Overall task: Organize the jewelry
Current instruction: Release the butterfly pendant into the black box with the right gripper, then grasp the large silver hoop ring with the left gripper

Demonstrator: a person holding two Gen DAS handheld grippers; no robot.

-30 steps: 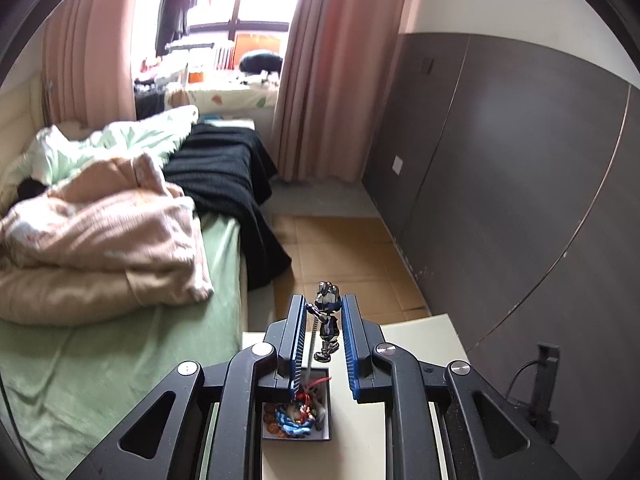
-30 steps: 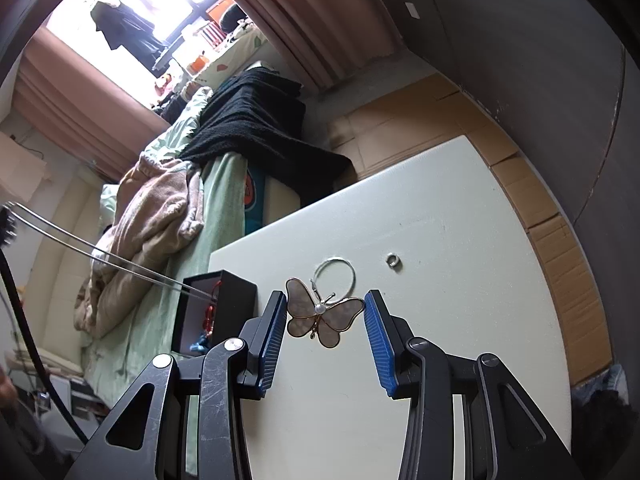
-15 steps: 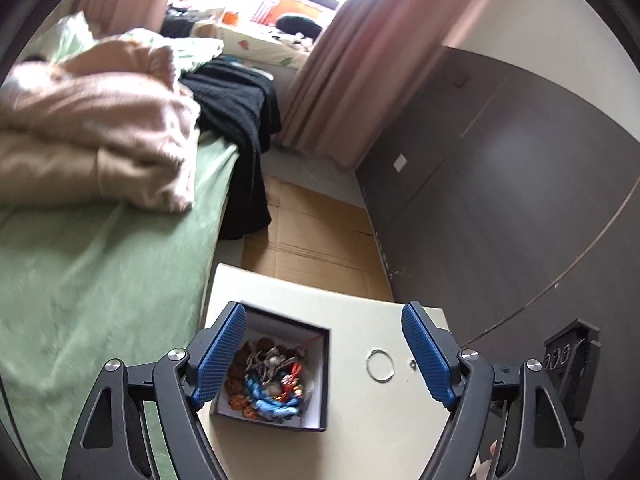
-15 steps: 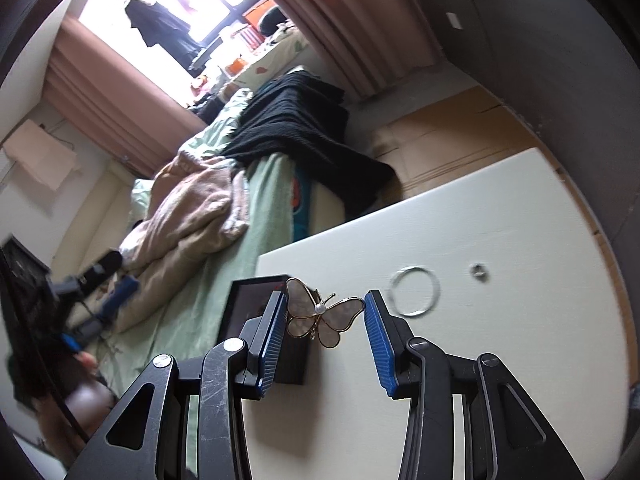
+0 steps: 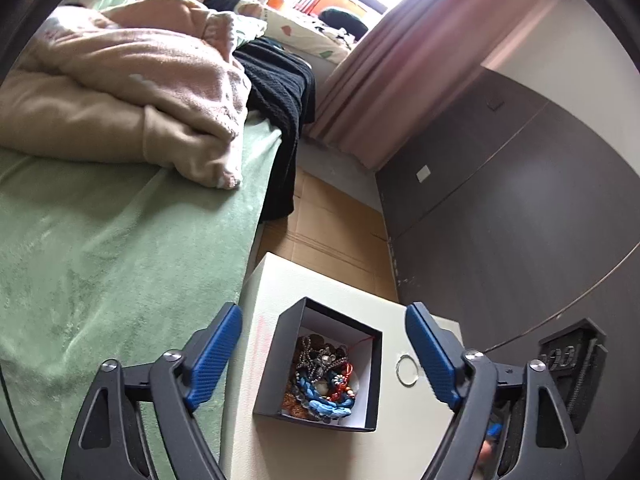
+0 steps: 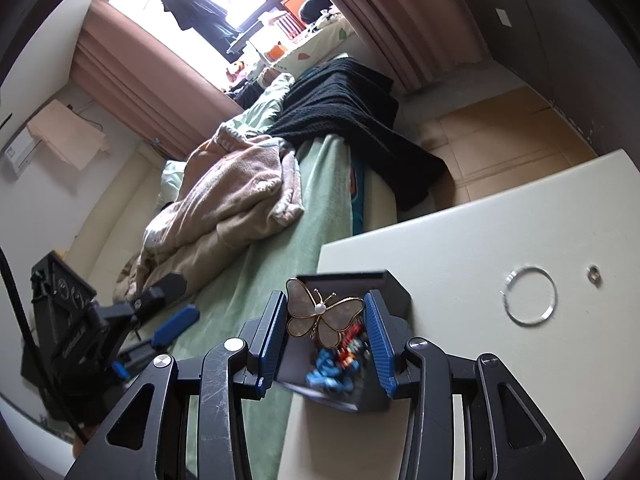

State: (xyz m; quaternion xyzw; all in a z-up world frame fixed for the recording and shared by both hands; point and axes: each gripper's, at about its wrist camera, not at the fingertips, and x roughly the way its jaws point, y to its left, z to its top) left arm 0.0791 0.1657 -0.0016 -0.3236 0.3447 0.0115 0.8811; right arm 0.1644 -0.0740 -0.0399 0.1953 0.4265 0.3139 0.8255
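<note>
The right gripper pinched the light, fragile-looking butterfly brooch by its wingtips above the jewelry box, while the left gripper gaped wide, empty

Beige blanket and black throw on green bed.

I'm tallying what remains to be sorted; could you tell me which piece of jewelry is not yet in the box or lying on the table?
The gold-rimmed butterfly brooch: held between the right gripper fingers above the black box.
</note>
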